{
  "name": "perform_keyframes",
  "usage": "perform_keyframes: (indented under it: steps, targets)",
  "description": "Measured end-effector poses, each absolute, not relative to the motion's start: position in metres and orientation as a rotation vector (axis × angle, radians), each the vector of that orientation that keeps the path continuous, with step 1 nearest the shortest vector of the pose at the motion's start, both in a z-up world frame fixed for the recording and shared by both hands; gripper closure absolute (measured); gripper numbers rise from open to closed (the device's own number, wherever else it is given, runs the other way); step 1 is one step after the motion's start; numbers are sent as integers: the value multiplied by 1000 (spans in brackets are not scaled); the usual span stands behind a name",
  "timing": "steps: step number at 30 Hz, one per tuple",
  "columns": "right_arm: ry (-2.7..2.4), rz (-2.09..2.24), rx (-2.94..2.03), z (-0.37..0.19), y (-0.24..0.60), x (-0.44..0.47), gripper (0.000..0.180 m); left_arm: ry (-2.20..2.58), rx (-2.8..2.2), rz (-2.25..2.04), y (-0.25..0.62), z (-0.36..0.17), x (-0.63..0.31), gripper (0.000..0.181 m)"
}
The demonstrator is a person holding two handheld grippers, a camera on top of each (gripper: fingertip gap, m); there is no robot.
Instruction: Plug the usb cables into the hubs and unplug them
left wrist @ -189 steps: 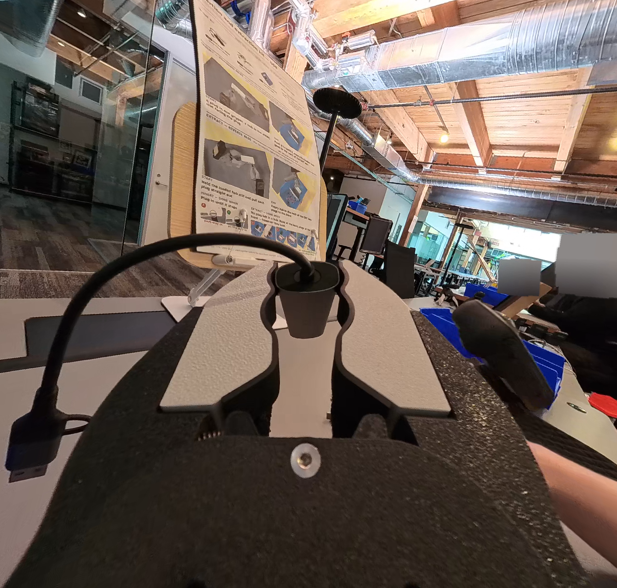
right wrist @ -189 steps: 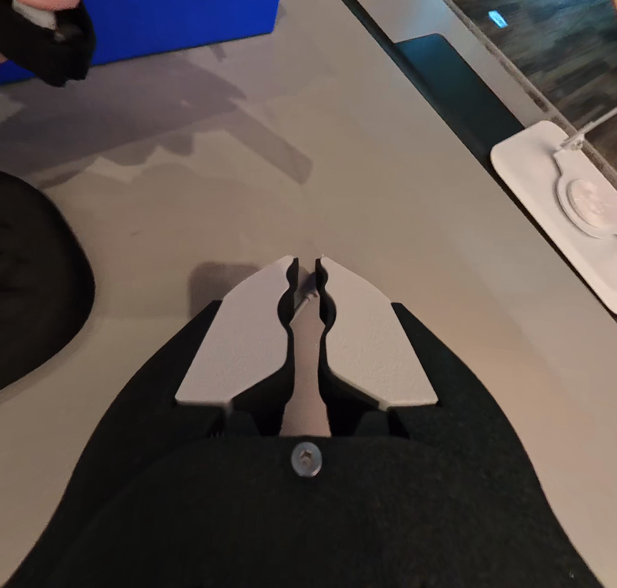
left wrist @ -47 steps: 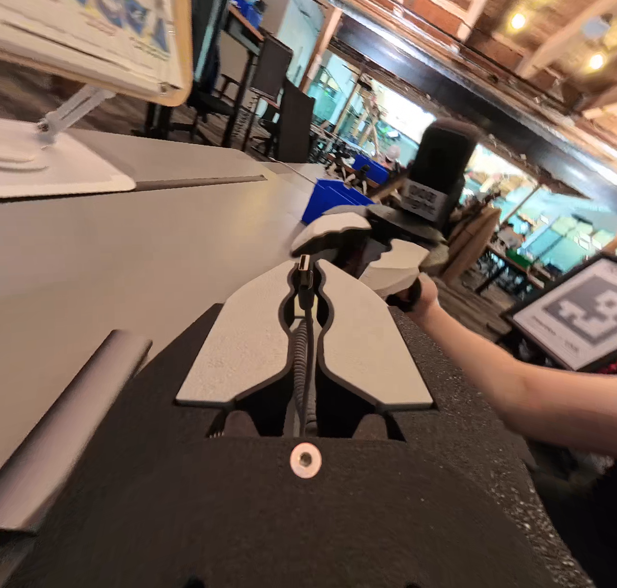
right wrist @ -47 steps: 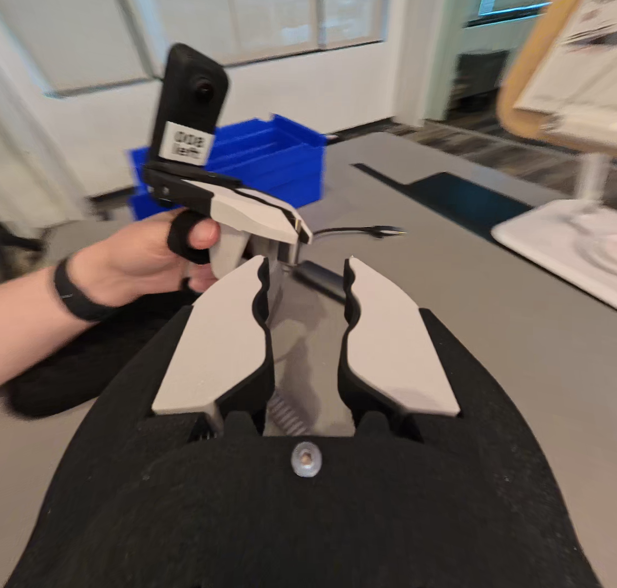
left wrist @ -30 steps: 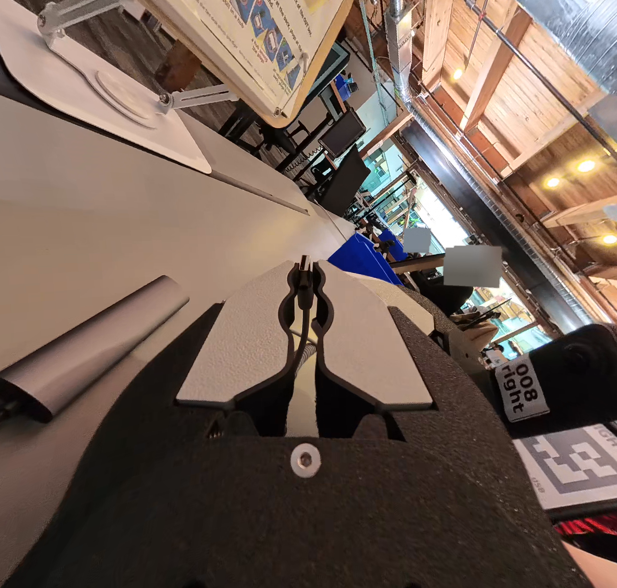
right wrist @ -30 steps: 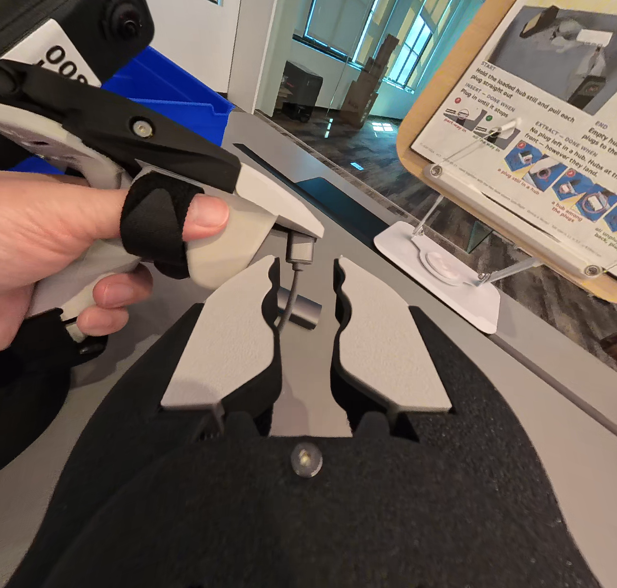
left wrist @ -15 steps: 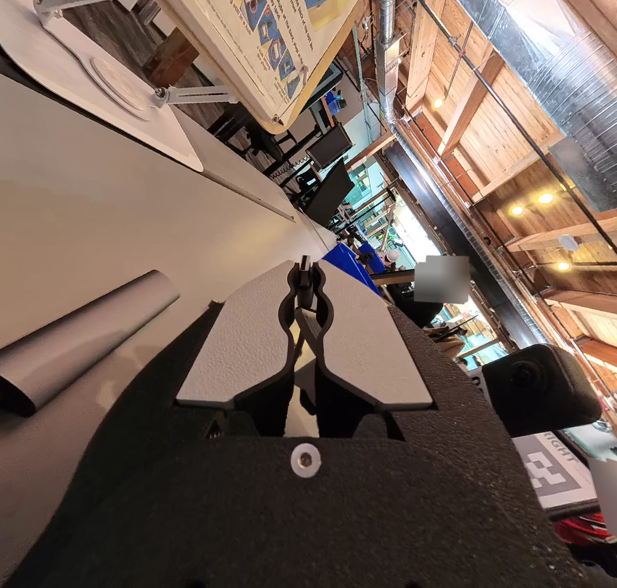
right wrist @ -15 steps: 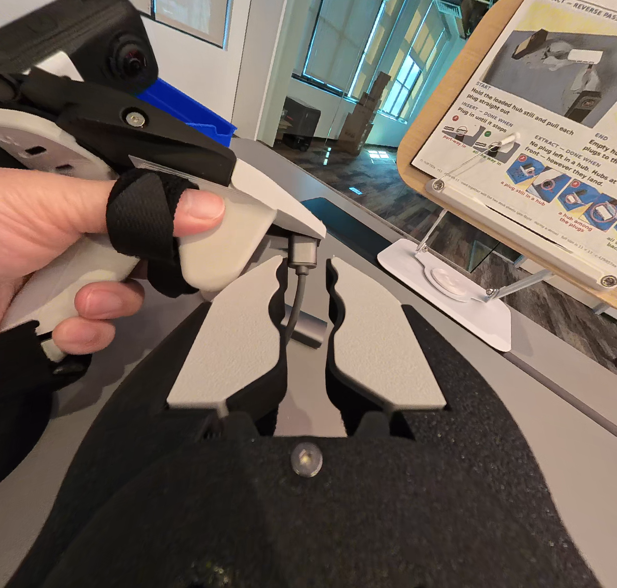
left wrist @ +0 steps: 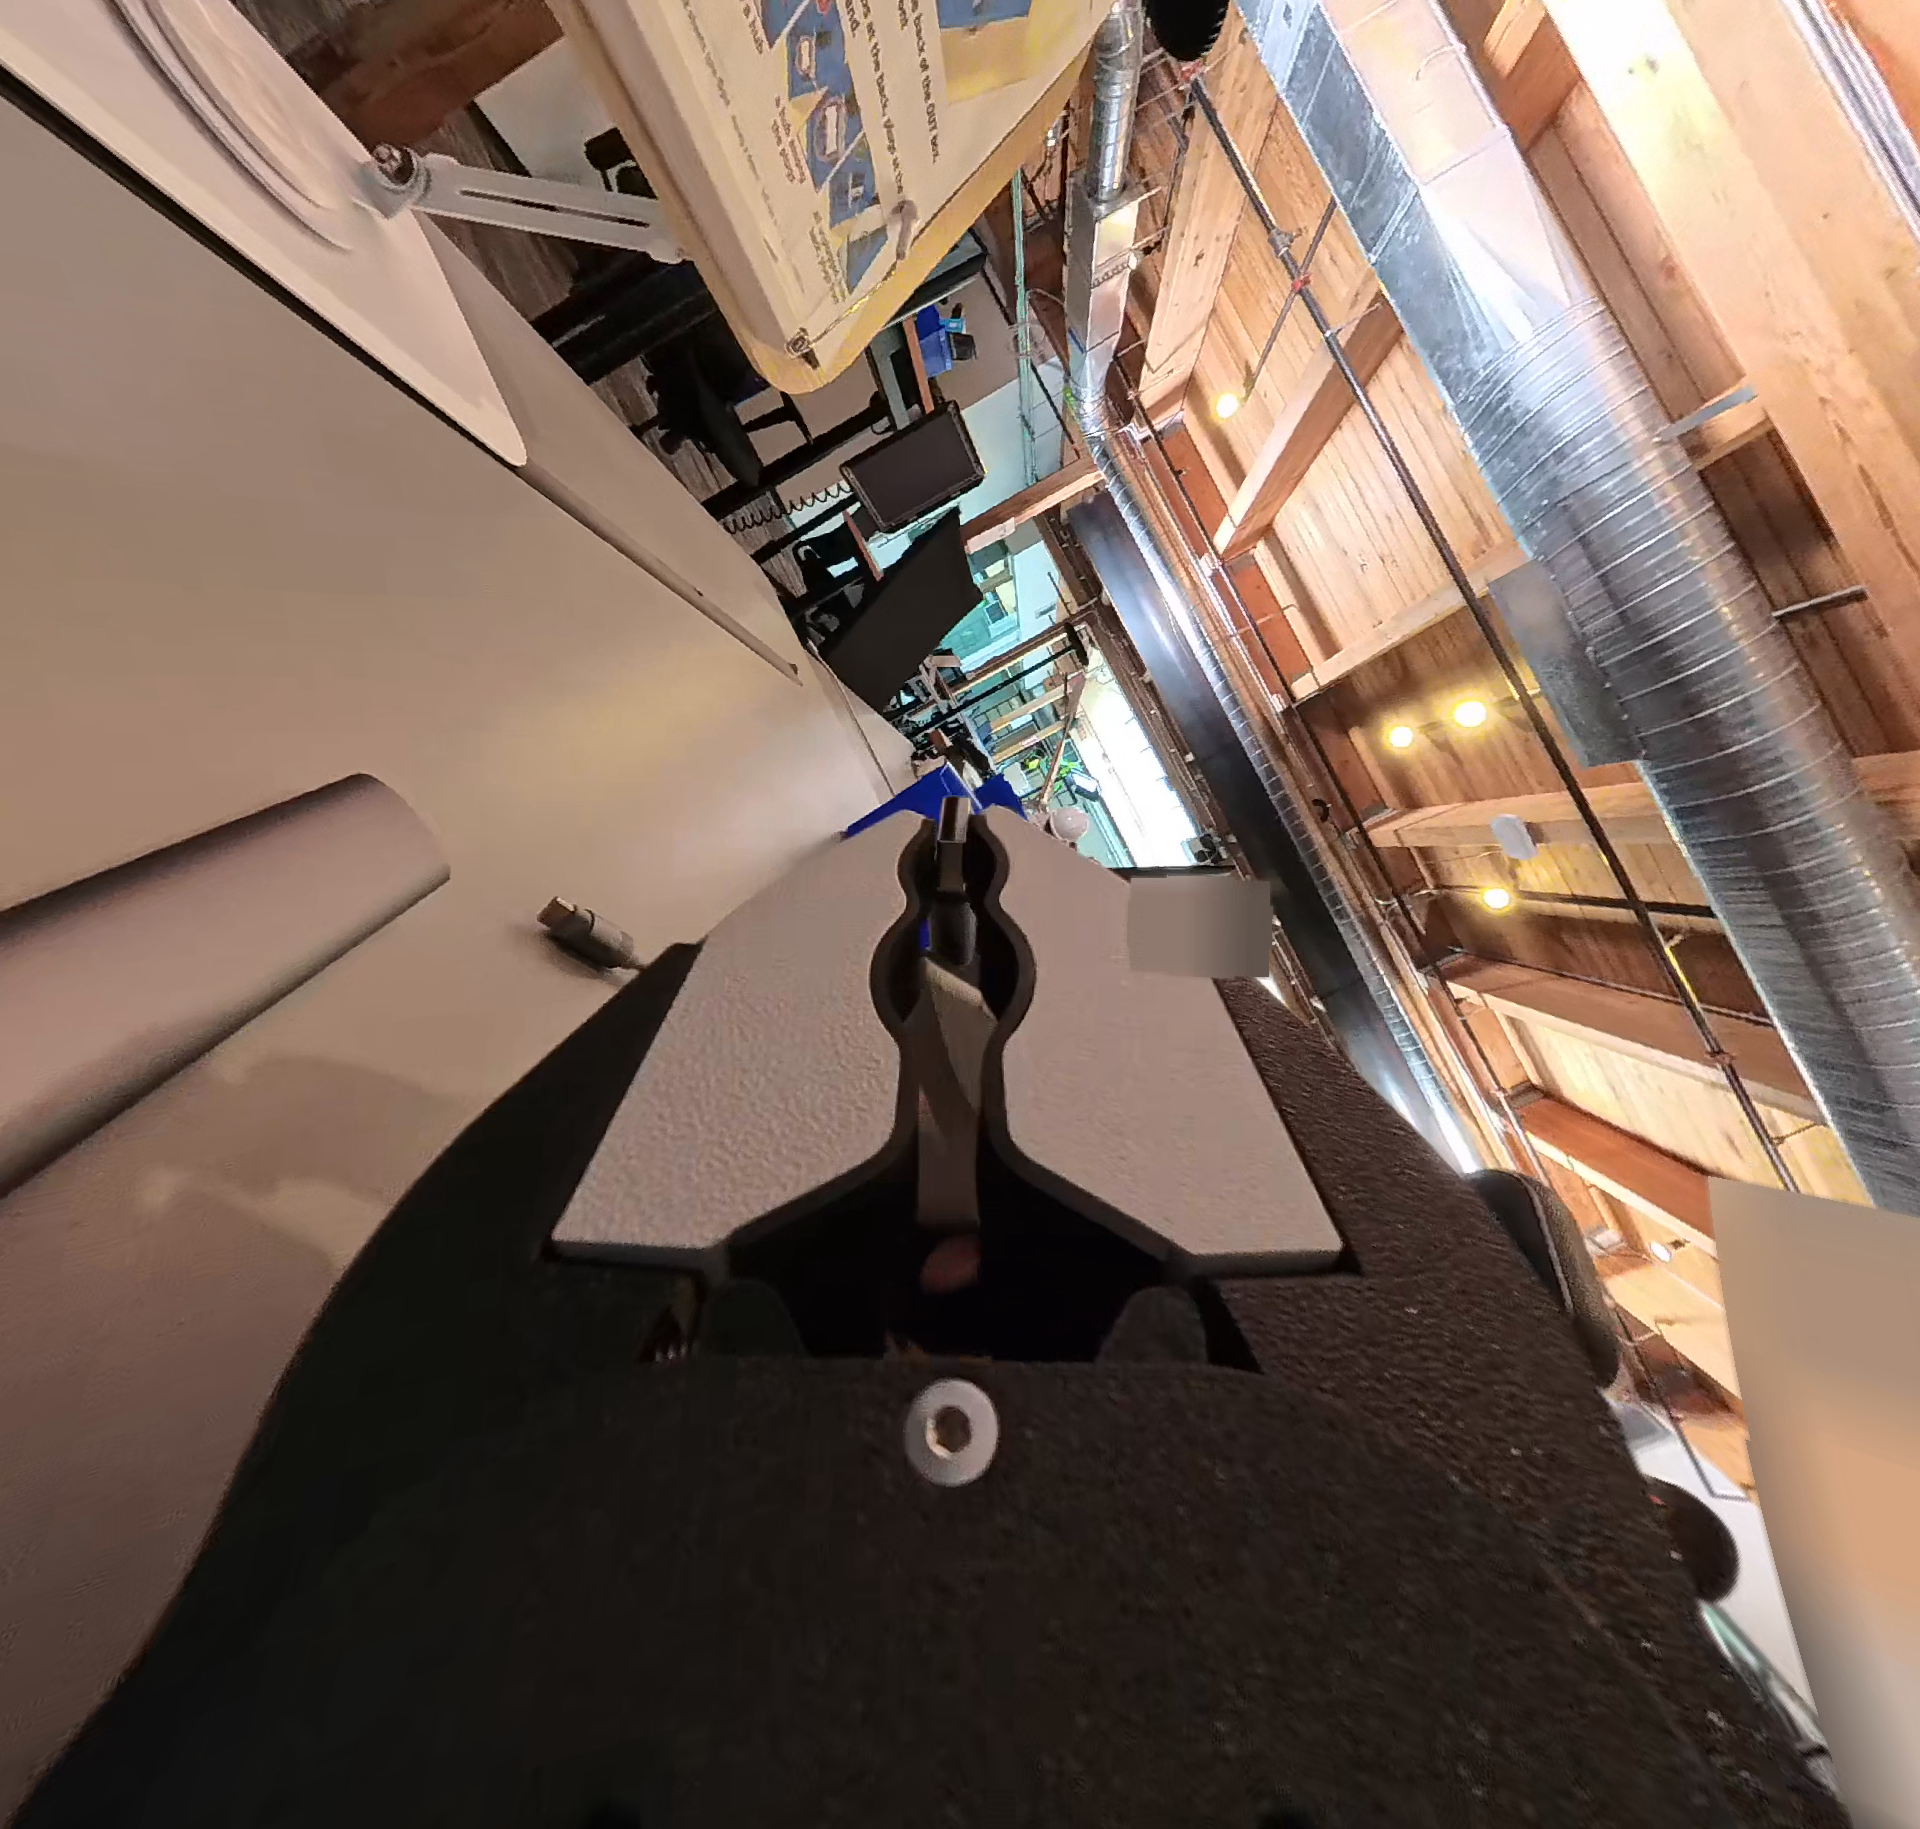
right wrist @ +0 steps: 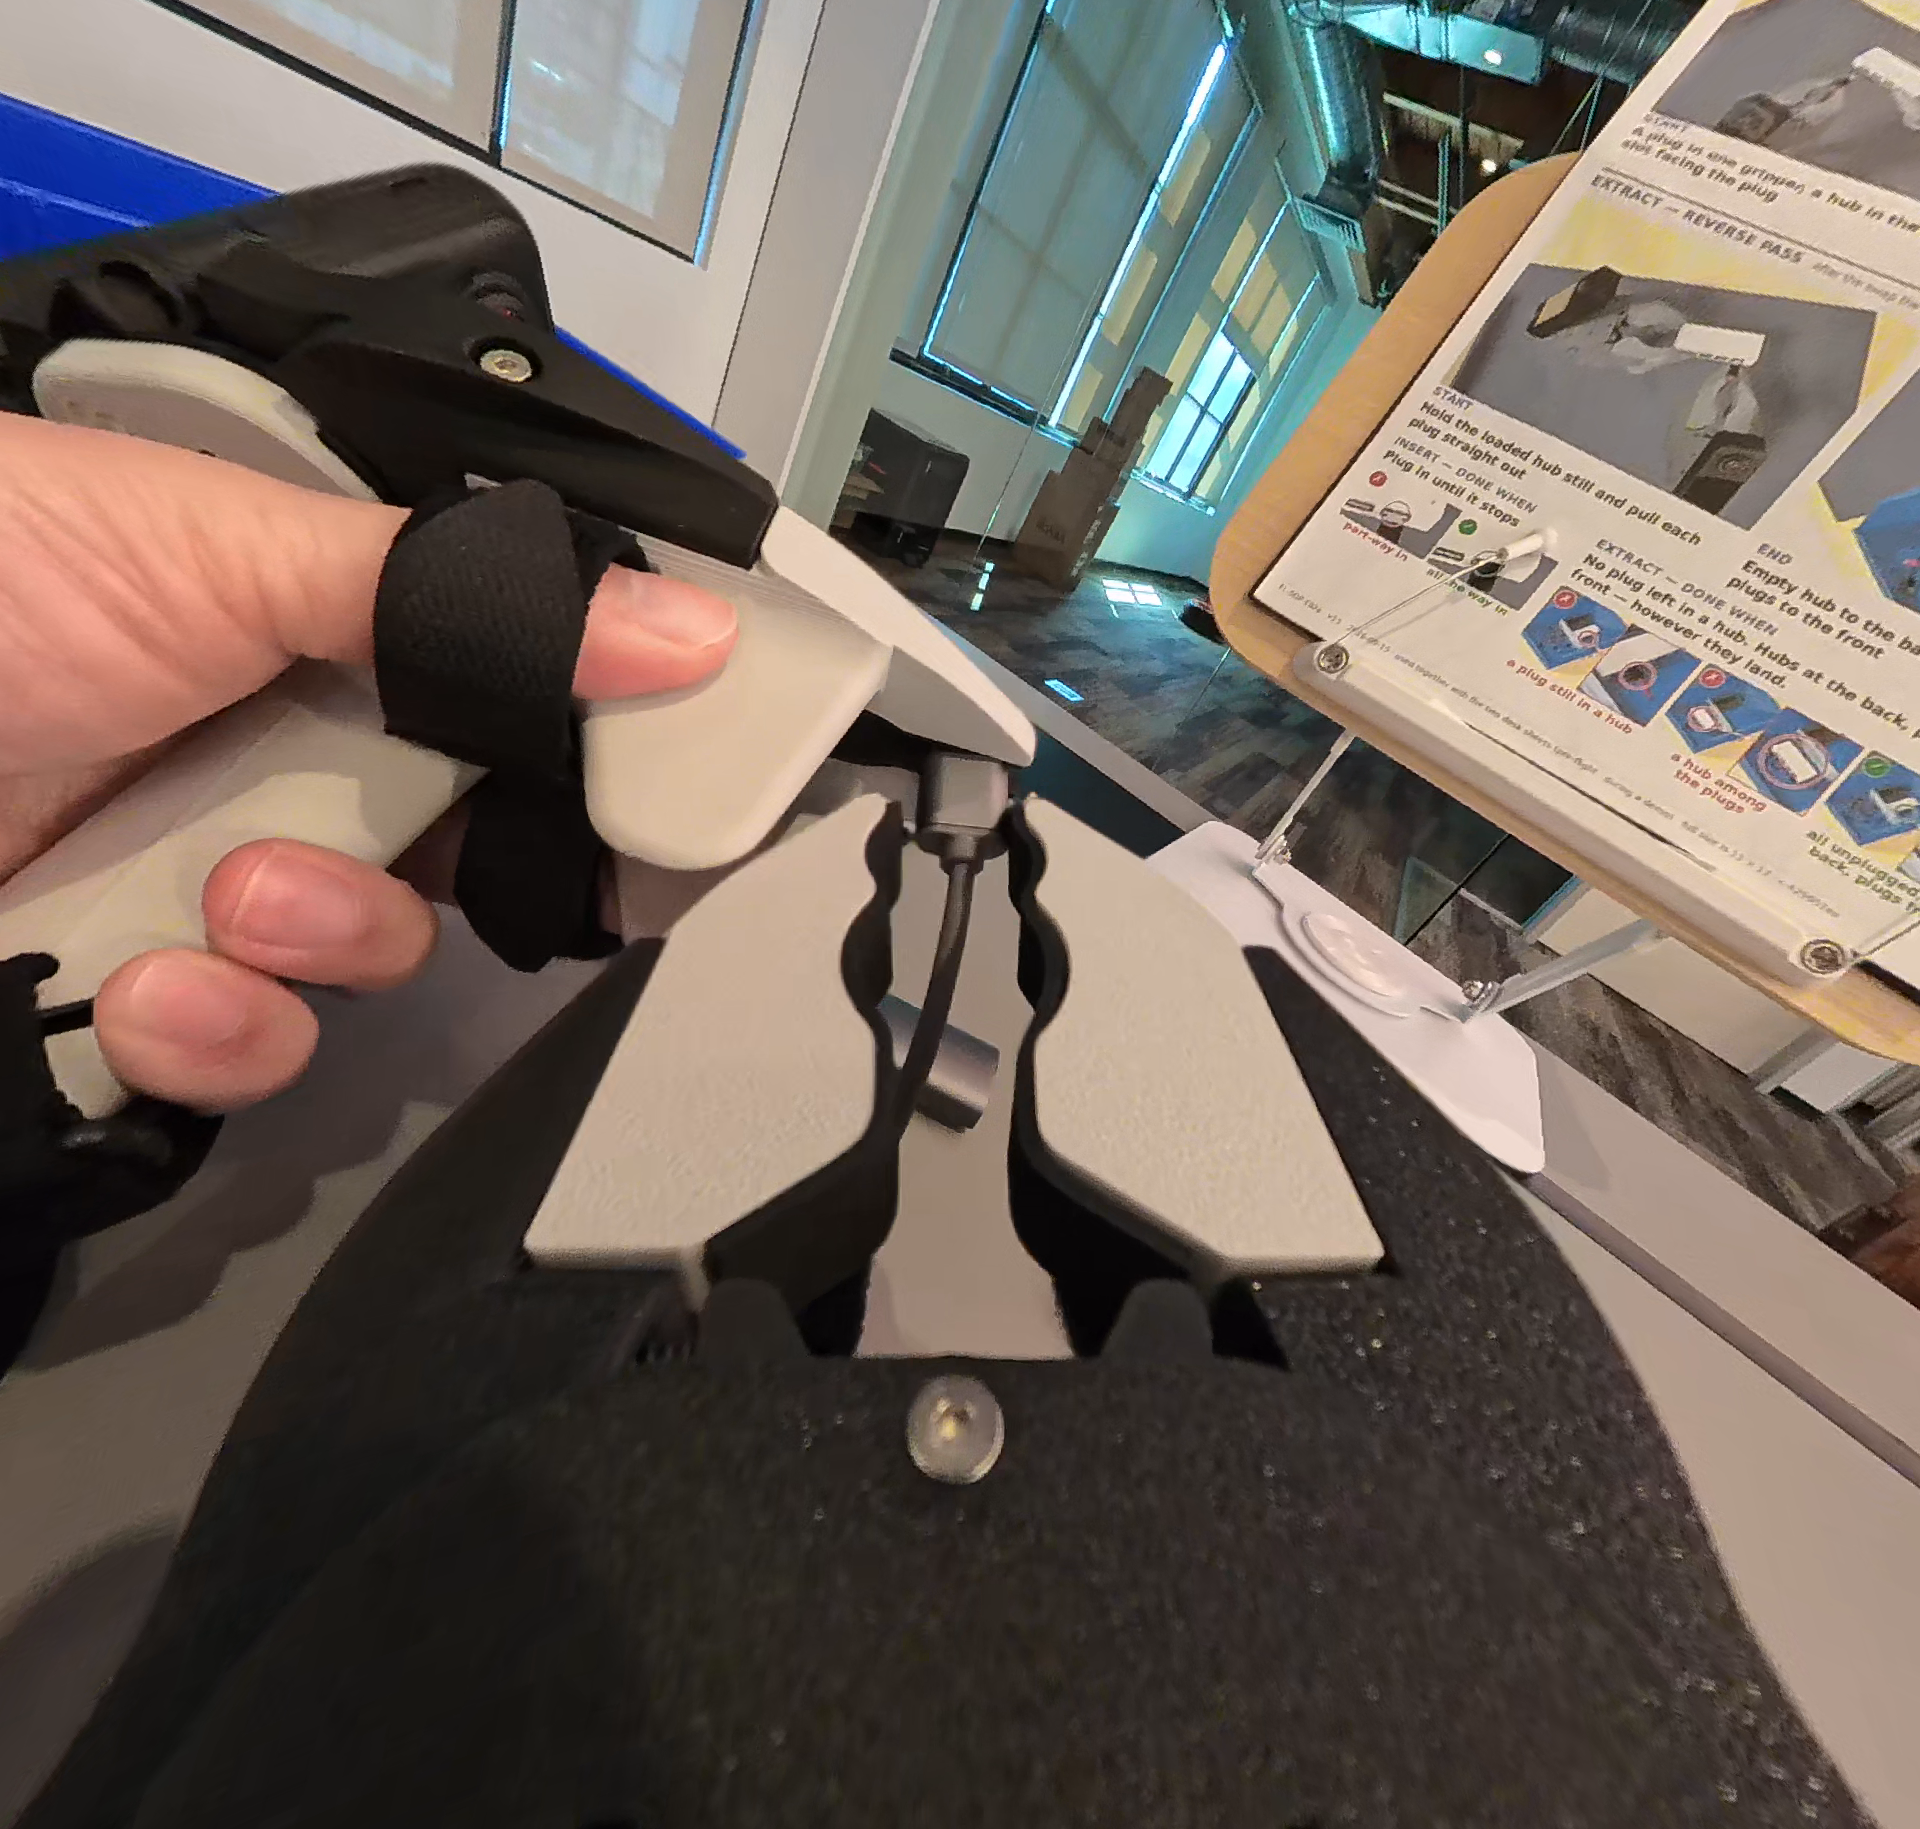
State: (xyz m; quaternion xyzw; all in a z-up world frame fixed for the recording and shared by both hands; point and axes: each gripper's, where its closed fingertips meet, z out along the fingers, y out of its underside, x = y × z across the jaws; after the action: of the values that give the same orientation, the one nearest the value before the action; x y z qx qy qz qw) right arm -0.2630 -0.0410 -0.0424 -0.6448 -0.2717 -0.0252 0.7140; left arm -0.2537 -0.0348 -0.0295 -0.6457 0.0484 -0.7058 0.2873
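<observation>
Rolled further since half a second ago, the left tongs (left wrist: 951, 849), still clamped on the plug (left wrist: 948, 886), with a loose grey connector (left wrist: 587, 932) now showing on the surface (left wrist: 312, 616). Closed in around the plug (right wrist: 961, 792) and its cable (right wrist: 940, 958), the right tongs (right wrist: 956, 834), gap narrower than a second ago.

timber ceiling (left wrist: 1403, 345) with silver ducts (left wrist: 1621, 491), tall windows (right wrist: 1101, 252), and what may be dark patterned carpet (right wrist: 1143, 678).

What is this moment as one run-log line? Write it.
left gripper: shut on grey metal USB plug | right gripper: open, jaws flanking the plug's dark cable, no grip
</observation>
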Motion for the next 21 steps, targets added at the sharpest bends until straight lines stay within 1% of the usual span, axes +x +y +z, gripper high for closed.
perform_keyframes:
  steps: [1, 3, 7, 13, 21]
  targets:
    - [-601, -53, -1414, -41, -42, -262, 164, 133, -1728, -1880, -34, -30, -254, 176]
    - [-601, -29, -1394, -38, -43, -263, 163, 121, -1713, -1906, -35, -28, -254, 176]
    - [-610, -19, -1366, -36, -44, -265, 158, 99, -1714, -1931, -34, -30, -255, 176]
    - [-613, 7, -1332, -33, -46, -266, 159, -27, -1650, -2130, -34, -28, -257, 177]
    - [-628, -13, -1323, -33, -44, -266, 160, -10, -1648, -2121, -36, -26, -256, 177]
